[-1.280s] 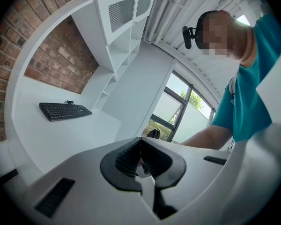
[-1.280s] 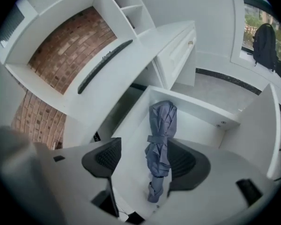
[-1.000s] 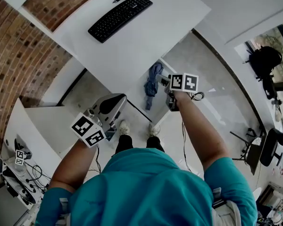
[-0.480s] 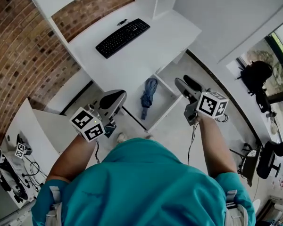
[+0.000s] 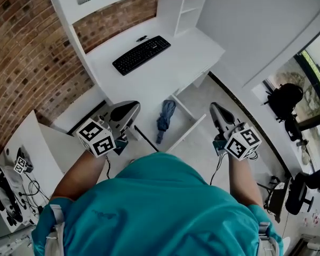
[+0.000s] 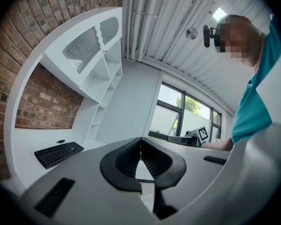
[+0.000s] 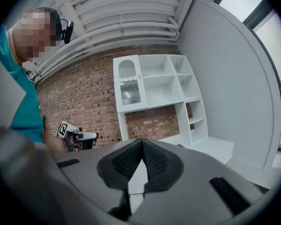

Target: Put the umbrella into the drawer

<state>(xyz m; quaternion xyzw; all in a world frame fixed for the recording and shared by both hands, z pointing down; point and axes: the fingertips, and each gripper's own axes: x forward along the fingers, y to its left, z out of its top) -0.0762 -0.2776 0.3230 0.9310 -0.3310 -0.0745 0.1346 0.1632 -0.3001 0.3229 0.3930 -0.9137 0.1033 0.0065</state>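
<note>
Under bench [image 5: 165,63], drawer [image 5: 188,132] stands open, umbrella [image 5: 164,119] inside. Your left gripper [image 5: 132,105] jaws pressed together, right gripper [image 5: 214,106] jaws just closed, both empty. Risk: skewed umbrella snags if you push drawer.

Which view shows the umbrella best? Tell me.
The head view: the blue umbrella lies in full sight inside the open drawer. Neither gripper view shows it at all.

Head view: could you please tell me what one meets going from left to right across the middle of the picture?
left claw → blue umbrella, lying in the open drawer → right claw → black bag
</note>
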